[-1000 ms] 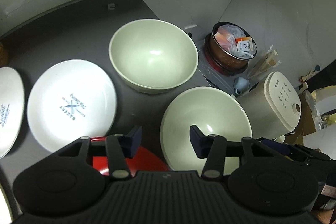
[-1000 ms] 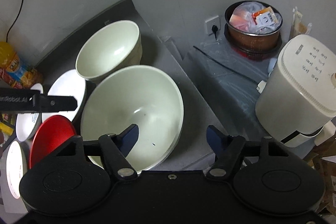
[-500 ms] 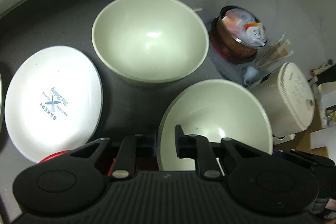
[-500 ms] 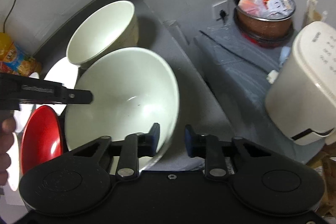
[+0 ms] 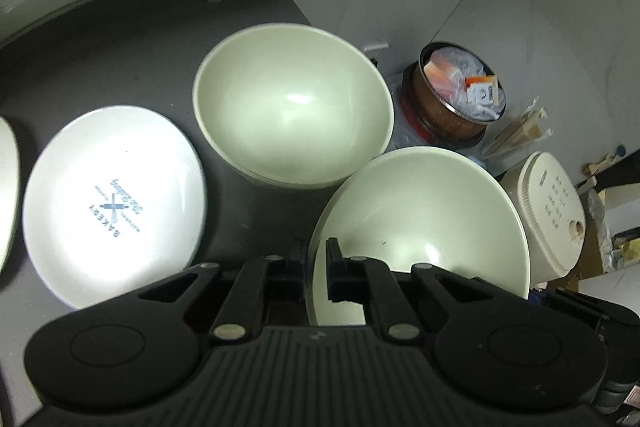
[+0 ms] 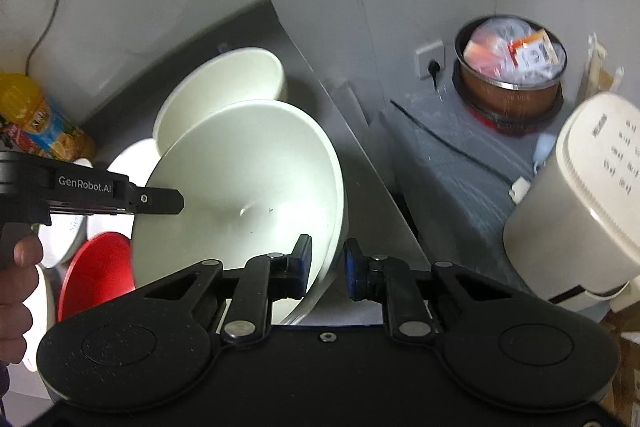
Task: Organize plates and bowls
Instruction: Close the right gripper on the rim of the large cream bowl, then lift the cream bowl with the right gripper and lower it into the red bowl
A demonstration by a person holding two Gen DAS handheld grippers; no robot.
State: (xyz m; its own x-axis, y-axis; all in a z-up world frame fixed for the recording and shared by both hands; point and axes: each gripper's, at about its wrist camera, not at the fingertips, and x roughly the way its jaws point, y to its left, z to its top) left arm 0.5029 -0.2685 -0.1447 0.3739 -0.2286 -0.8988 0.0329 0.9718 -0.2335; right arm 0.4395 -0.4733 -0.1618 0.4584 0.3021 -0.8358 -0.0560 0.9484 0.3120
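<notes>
Two pale green bowls are in view. The near bowl (image 5: 420,223) is pinched at its left rim by my left gripper (image 5: 316,267), which is shut on it. My right gripper (image 6: 326,267) is shut on the opposite rim of this near bowl (image 6: 240,195), which sits tilted and raised in front of the far bowl (image 6: 220,95). The far bowl (image 5: 292,107) rests on the dark table (image 5: 120,47). A white "BAKERY" plate (image 5: 112,207) lies to its left. A red plate (image 6: 96,271) shows below the left gripper (image 6: 172,201).
Another white plate (image 5: 6,187) pokes in at the left edge. Right of the table stand a cream rice cooker (image 6: 580,207) and a copper pot of packets (image 6: 512,83). A juice bottle (image 6: 36,127) stands against the back wall. A hand (image 6: 16,287) holds the left gripper.
Both grippers went from open to shut on opposite rims of the near bowl. The bowl has since risen and tilted toward the far bowl.
</notes>
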